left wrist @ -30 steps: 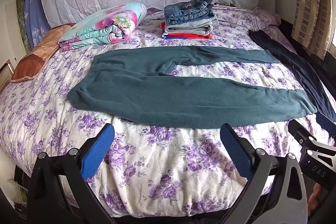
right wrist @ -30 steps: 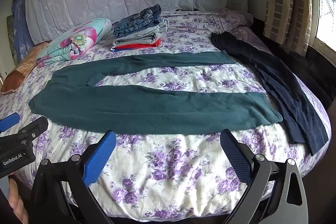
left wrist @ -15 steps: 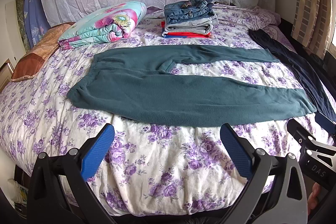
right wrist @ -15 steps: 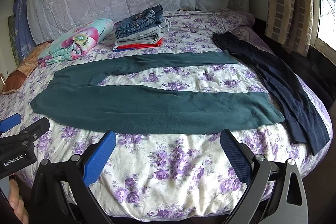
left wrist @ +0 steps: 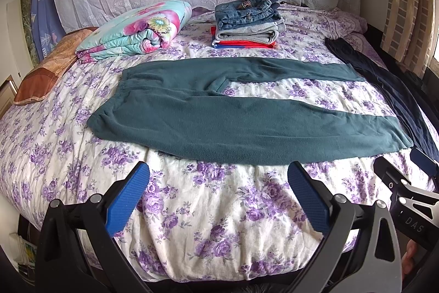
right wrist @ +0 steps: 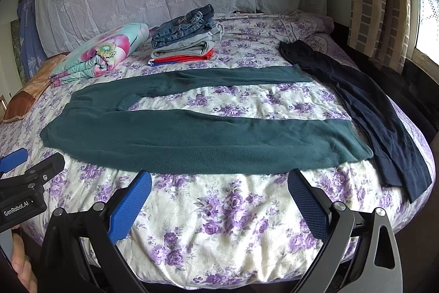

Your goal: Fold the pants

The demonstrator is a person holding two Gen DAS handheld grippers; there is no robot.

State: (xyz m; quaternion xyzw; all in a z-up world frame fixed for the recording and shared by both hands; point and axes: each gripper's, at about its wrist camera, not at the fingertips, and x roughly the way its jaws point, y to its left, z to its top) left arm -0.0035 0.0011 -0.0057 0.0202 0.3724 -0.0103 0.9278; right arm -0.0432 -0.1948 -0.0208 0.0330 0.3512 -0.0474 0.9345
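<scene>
Two blue pads of the left gripper (left wrist: 218, 193) stand wide apart in the left wrist view, with nothing between them but flowered bedspread (left wrist: 219, 224). The green pants (left wrist: 219, 123) lie flat across the middle of the bed, waistband toward the left edge, both legs running toward the right edge with a strip of bedspread showing between them. Over the last second the pants have not shifted, and the near leg's hem line sits only slightly differently in the frame, so the gripper has barely moved. By my reading no fold has begun; the first grasp is yet to come. At the lower right the right gripper (left wrist: 406, 183) pokes in, near the cuff of the near leg. A folded stack of clothes (left wrist: 247, 24) and a rolled floral quilt (left wrist: 137, 32) rest near the head edge. No container is in sight.

From the right wrist view, the right gripper (right wrist: 219, 194) is likewise spread wide and empty, hovering off the near edge of the bed just short of the near leg. The pants (right wrist: 192, 139) look as they did a second ago. Dark navy pants (right wrist: 378, 123) lie along the right edge, touching or overlapping the far cuff. The left gripper (right wrist: 30, 172) shows at the left, near the waistband corner.
</scene>
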